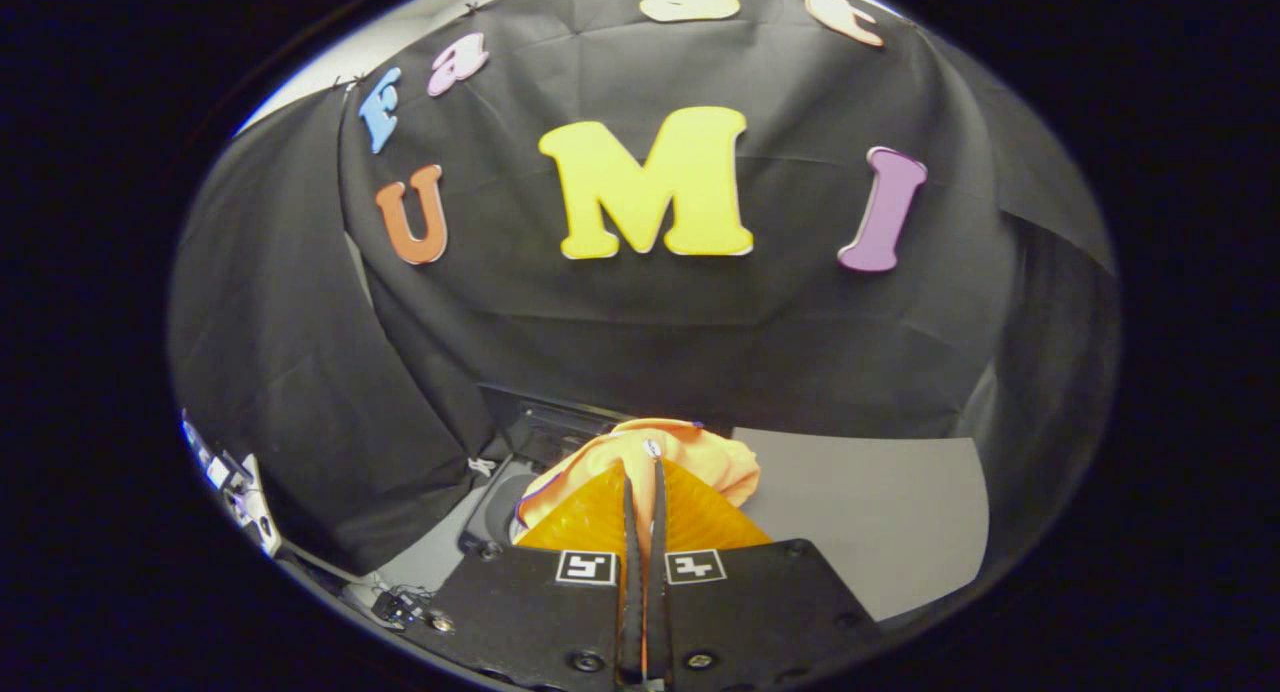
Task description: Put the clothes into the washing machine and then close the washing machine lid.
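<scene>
The tool (643,472) has its two orange fingers almost closed on a soft orange cloth garment (690,450), held raised above the grey table (870,512), probably for carrying it to the dark washing machine opening (505,502) just beyond on the left.

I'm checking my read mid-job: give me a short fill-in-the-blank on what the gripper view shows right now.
1. The gripper has its fingers nearly closed on an ____ garment.
2. The washing machine lies just beyond the fingers, and its lid is ____.
3. The garment is held ____ the machine's opening, not yet inside it.
4. Beside the machine lies a ____ tabletop.

Missing words: orange; open; above; grey
</scene>
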Action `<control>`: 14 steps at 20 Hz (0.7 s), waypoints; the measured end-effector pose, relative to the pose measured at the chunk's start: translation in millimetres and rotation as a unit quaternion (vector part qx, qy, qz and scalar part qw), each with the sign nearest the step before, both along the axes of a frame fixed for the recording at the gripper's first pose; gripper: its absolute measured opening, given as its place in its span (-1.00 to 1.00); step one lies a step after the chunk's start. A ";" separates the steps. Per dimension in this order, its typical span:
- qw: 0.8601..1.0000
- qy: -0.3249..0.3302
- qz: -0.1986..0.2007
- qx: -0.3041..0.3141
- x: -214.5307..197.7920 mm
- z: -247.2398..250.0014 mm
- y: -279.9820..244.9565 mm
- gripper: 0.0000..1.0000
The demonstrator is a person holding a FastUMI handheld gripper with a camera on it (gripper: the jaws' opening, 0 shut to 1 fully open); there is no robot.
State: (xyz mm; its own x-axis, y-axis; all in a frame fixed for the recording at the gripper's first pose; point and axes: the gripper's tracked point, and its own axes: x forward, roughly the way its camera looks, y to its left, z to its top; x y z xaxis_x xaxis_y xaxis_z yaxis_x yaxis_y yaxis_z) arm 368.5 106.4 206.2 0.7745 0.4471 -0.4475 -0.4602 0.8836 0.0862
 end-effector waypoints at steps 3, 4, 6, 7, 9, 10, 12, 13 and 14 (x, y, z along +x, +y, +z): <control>1.000 0.004 0.026 -0.003 -3.8 -3.2 35.8 -0.90; 0.999 0.006 0.035 -0.003 -6.1 -4.8 48.2 -0.90; 0.999 0.007 0.052 -0.004 -9.0 -6.1 71.3 -0.90; 0.998 0.009 0.058 -0.005 -8.8 -7.6 79.9 -0.90; 0.997 0.016 0.074 -0.004 -10.8 -14.3 101.2 -0.90; 0.997 0.020 0.080 -0.004 -11.8 -19.1 111.1 -0.90; 0.995 0.027 0.091 -0.006 -11.6 -29.6 129.3 -0.90; 0.995 0.031 0.096 -0.007 -11.6 -34.3 137.7 -0.90; 0.994 0.035 0.101 -0.010 -11.4 -42.8 146.3 -0.90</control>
